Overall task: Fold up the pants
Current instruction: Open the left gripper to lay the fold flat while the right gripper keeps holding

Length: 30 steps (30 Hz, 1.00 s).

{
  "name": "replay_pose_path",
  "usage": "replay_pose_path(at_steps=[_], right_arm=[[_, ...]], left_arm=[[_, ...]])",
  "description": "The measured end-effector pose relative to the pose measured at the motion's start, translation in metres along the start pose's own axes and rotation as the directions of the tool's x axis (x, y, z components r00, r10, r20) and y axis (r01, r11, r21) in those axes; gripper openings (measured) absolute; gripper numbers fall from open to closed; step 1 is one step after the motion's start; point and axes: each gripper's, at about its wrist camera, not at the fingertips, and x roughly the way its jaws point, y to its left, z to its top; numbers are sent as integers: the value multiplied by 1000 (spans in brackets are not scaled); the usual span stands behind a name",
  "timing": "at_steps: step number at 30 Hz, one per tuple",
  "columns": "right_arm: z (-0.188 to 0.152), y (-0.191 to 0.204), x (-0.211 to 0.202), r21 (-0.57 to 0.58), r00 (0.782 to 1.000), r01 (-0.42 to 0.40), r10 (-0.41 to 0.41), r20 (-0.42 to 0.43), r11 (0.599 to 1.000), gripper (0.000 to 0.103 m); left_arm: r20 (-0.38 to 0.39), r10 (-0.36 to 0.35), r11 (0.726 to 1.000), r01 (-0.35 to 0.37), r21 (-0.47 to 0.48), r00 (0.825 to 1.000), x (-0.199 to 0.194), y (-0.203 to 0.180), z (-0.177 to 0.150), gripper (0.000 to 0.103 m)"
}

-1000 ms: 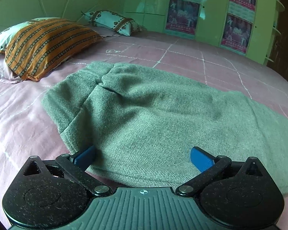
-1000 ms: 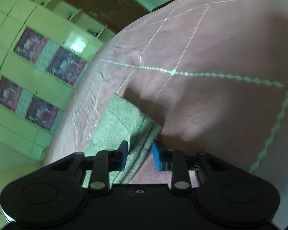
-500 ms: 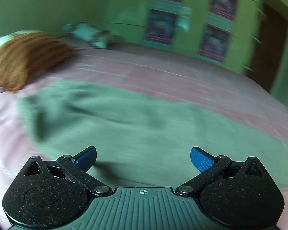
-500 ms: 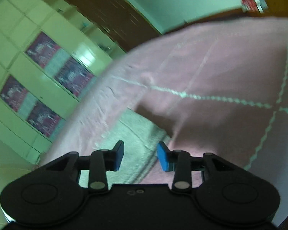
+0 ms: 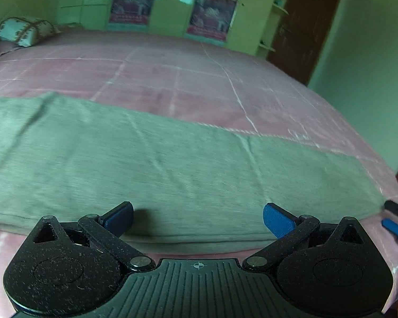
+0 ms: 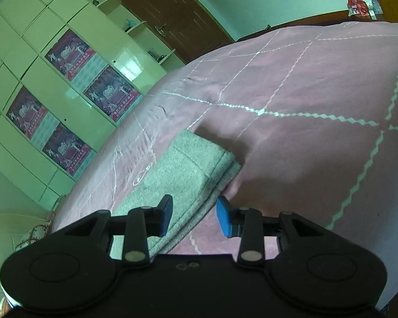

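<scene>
Grey-green pants (image 5: 151,169) lie flat across the pink bedspread, one leg folded onto the other, running left to right in the left wrist view. My left gripper (image 5: 197,220) is open wide and empty, just above the pants' near edge. In the right wrist view the hem end of the pants (image 6: 183,169) lies in front of my right gripper (image 6: 193,216), which is open with its jaws astride the hem's edge, not pinching it. The right gripper's tip also shows at the right edge of the left wrist view (image 5: 396,220).
The pink quilted bedspread (image 5: 199,79) stretches beyond the pants. A patterned pillow (image 5: 21,30) lies at the far left. Green cupboards with posters (image 6: 66,84) and a brown door (image 5: 302,26) stand behind the bed. The bed's edge drops off at right.
The left gripper has swept right along the pants, from the waist end toward the legs. The right gripper has opened wider and drawn back slightly from the hem.
</scene>
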Motion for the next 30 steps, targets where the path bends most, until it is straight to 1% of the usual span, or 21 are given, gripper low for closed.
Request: replay_pose_path(at_steps=[1,4,5,7,10,12,14,17,18,19,20,22,25,27,28,29,30], right_arm=[[0,-4,0,12,1000,-4,4,0,1000,29],[6,-16,2,63,1000,-17,16,16,998,28],[8,-20,4,86,1000,-25,23,19,996,28],[10,-29,7,132,999,-37,35,19,991,22],[13,-36,11,170,999,-40,38,17,985,20],[14,-37,15,182,1000,-27,28,-3,983,20],[14,-35,19,175,999,-43,48,-20,984,21],[16,-31,30,147,997,-10,20,-69,989,18],[17,-30,32,142,997,-1,12,-76,990,16],[18,-29,35,127,996,15,-4,-87,992,9],[18,-26,38,92,994,40,-31,-104,995,8],[18,-22,40,64,993,47,-40,-115,997,8],[21,-16,38,63,992,48,-40,-120,997,8],[23,-14,38,49,991,57,-51,-120,997,8],[24,-9,34,30,994,45,-42,-102,999,7],[25,3,26,0,997,2,-2,-73,1000,7],[27,15,22,-21,998,-32,31,-61,999,7]], left_arm=[[-19,-2,1000,3,18,1000,6,-5,-2,103],[-29,25,997,-23,80,999,15,-12,-12,103],[-20,25,996,-24,81,999,16,-11,-14,103],[-11,28,996,-27,89,1000,15,-13,-16,103],[-9,35,995,-34,93,999,14,-15,-17,103],[-7,41,994,-40,97,999,15,-16,-17,103],[-6,47,994,-46,101,999,16,-18,-17,103],[-4,47,994,-47,98,999,19,-18,-16,103],[-5,48,994,-48,98,999,19,-18,-15,103],[-6,49,994,-48,99,999,19,-18,-15,103],[-5,51,994,-50,99,999,19,-18,-15,103],[-3,51,994,-50,100,999,20,-17,-15,103],[-5,51,993,-51,102,999,22,-17,-14,103],[-7,30,995,-29,100,1000,18,-13,-11,103],[-5,12,995,-11,97,1000,12,-8,-9,103],[4,6,995,-6,96,1000,5,1,-7,103],[16,14,994,-15,104,1000,-3,11,-6,103]])
